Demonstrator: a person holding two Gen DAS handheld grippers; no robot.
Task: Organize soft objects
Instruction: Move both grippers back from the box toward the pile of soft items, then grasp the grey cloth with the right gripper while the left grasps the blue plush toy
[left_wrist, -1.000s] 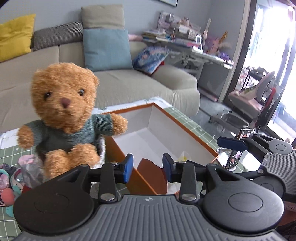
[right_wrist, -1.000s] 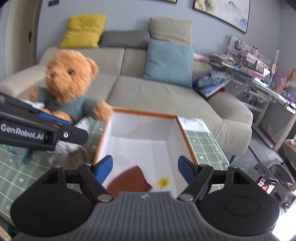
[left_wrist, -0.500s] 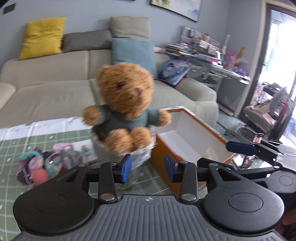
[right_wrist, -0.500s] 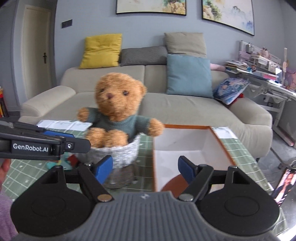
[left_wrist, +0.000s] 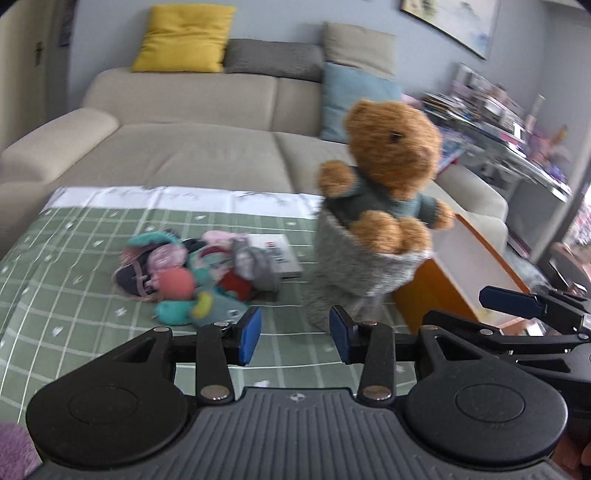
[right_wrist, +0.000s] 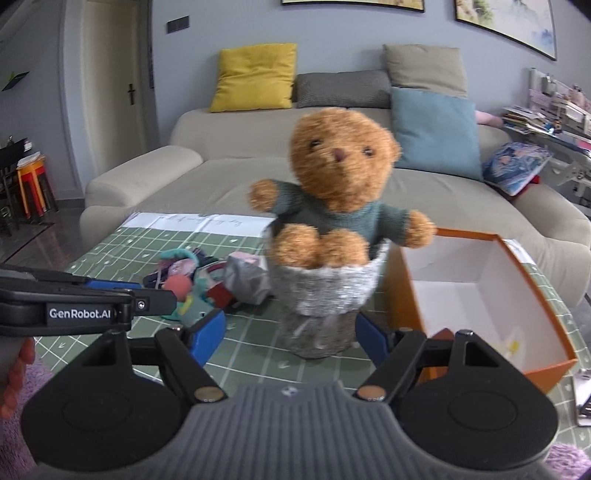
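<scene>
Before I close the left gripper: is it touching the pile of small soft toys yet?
Apart. The left wrist view shows green tablecloth between the left gripper, jaws opening with nothing between them, and the pile of small soft toys.

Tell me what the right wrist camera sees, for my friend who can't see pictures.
A brown teddy bear in a green sweater sits in a fuzzy grey pot on a green checked tablecloth. The right claw is open around the pot's base, with an open orange box beside it and small toys behind.

Left tongs (right_wrist: 155, 304) — side label reads "GenRobot.AI".
</scene>
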